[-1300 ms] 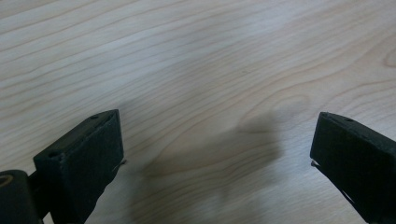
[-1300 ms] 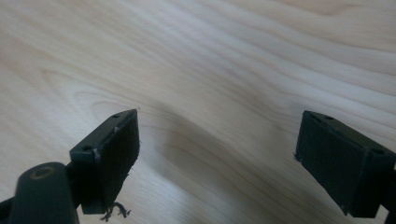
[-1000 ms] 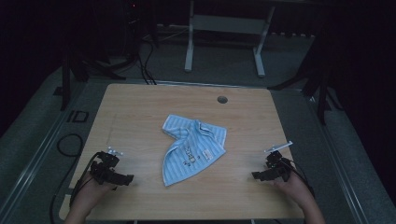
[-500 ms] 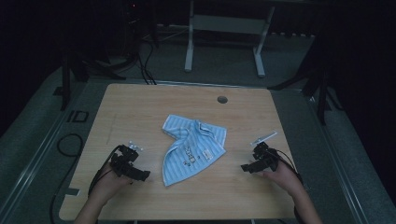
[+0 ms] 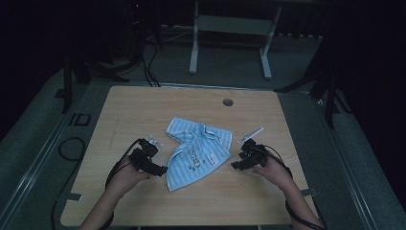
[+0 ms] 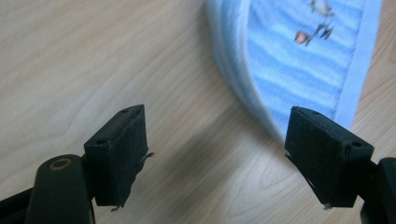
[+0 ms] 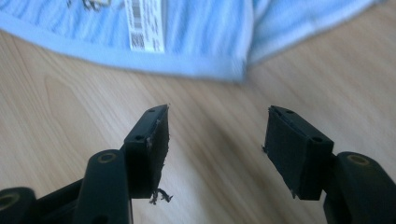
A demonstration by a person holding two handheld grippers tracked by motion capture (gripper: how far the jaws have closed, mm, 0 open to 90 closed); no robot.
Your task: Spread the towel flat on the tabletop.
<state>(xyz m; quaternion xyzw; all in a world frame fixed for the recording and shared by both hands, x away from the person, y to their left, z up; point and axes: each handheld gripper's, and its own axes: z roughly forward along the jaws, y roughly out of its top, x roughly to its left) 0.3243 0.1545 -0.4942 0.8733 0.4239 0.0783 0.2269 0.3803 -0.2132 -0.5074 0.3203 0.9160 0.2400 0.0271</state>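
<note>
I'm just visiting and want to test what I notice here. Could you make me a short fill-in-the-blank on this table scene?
1. The striped cloth on the table is light ____ and white.
2. The cloth lies ____ the left gripper and the right gripper.
3. The white label on the cloth carries a printed ____.
4. Both grippers are ____, with nothing gripped.

Missing words: blue; between; barcode; open

Lab or test room, dark. Bare wooden table (image 5: 143,110) with cable hole (image 5: 228,102), grey carpet floor (image 5: 43,139), loose cables (image 5: 143,67), metal desk frame (image 5: 230,43) behind, stands at sides.
</note>
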